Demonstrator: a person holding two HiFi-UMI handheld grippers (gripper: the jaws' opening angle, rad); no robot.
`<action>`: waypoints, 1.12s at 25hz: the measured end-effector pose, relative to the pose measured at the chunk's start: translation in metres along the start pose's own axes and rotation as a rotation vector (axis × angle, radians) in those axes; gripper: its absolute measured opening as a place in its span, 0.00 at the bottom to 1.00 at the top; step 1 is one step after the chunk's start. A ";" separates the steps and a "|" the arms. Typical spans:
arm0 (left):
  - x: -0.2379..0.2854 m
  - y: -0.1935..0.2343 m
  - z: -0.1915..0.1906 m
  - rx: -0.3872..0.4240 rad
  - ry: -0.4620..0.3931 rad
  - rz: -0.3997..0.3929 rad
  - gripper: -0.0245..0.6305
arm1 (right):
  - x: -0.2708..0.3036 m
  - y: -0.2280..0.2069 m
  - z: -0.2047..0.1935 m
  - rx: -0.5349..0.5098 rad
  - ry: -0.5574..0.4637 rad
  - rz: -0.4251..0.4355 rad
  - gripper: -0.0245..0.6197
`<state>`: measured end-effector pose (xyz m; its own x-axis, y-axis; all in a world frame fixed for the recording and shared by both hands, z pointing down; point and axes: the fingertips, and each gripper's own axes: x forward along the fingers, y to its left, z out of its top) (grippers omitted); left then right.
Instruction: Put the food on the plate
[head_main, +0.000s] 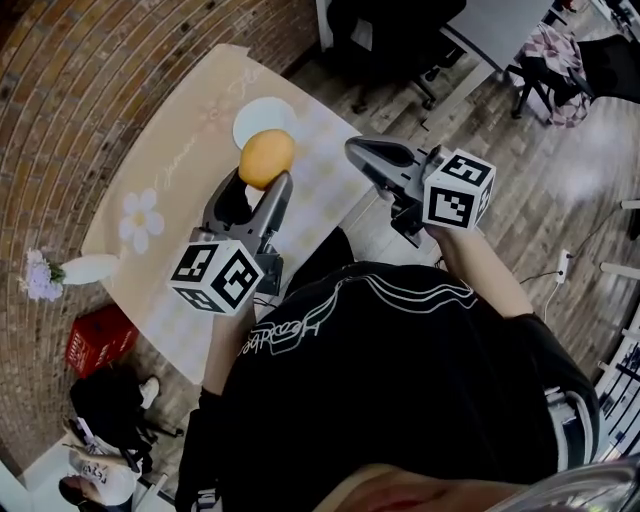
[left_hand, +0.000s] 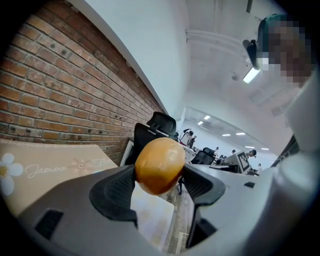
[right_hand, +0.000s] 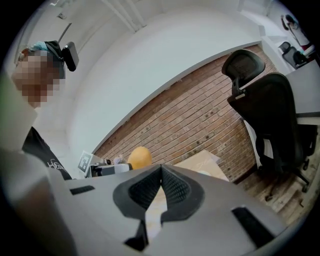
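My left gripper is shut on a round orange-yellow food item, held up above the table. In the left gripper view the food item sits squeezed between both dark pads. A white plate lies on the table just beyond it, partly hidden by the food. My right gripper hangs to the right, off the table's edge, its jaws shut with nothing between them. The right gripper view also shows the food item at a distance.
The table wears a beige cloth with flower prints. A white vase with purple flowers lies at its left end. A red crate sits on the floor. Black office chairs stand beyond the table, and a brick wall runs alongside.
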<state>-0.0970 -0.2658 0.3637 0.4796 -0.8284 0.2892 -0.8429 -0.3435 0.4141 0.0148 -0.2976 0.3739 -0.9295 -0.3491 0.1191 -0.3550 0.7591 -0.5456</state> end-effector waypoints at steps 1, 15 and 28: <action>0.003 0.007 0.001 -0.002 0.002 0.000 0.50 | 0.006 -0.004 0.001 0.009 -0.002 0.000 0.03; 0.062 0.087 -0.010 0.073 0.077 0.062 0.50 | 0.059 -0.067 -0.019 0.121 0.036 -0.053 0.03; 0.112 0.159 -0.045 0.070 0.148 0.141 0.50 | 0.080 -0.112 -0.047 0.185 0.074 -0.105 0.03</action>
<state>-0.1657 -0.3933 0.5012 0.3816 -0.7985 0.4657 -0.9168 -0.2626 0.3009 -0.0244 -0.3844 0.4832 -0.8955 -0.3747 0.2401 -0.4323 0.6046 -0.6690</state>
